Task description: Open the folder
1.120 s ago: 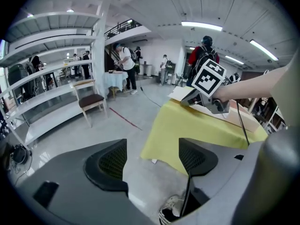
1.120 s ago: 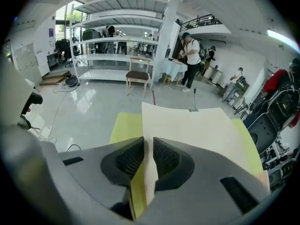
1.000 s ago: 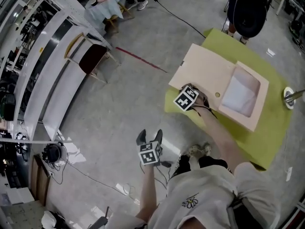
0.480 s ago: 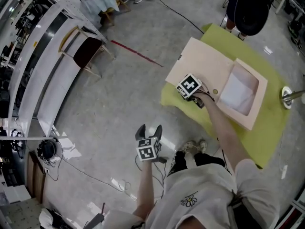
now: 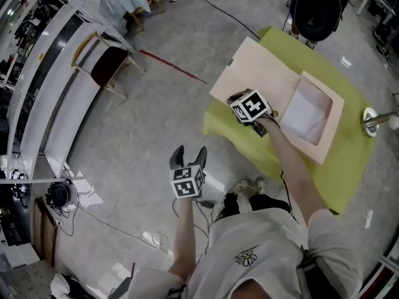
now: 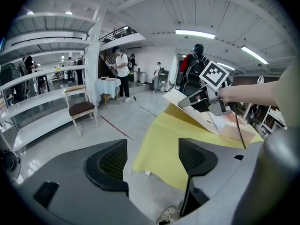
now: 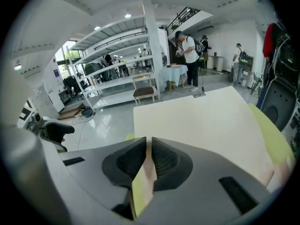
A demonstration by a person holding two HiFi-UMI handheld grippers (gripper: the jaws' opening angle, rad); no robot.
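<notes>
Up at about 1 o'clock in the head view, the folder (image 5: 259,73) sits on the yellow-green tabletop (image 5: 349,167). So the right tongs (image 7: 149,159) have just been closing and pinch the cover's edge, with the cover tilted up. Down at 7 o'clock the left tongs (image 6: 152,161) hang wide open and empty over the floor. The cover looks like light, stiff card, so I'd guess an edge grip works fine. The inner half is a shallow tray holding white paper (image 5: 305,112).
</notes>
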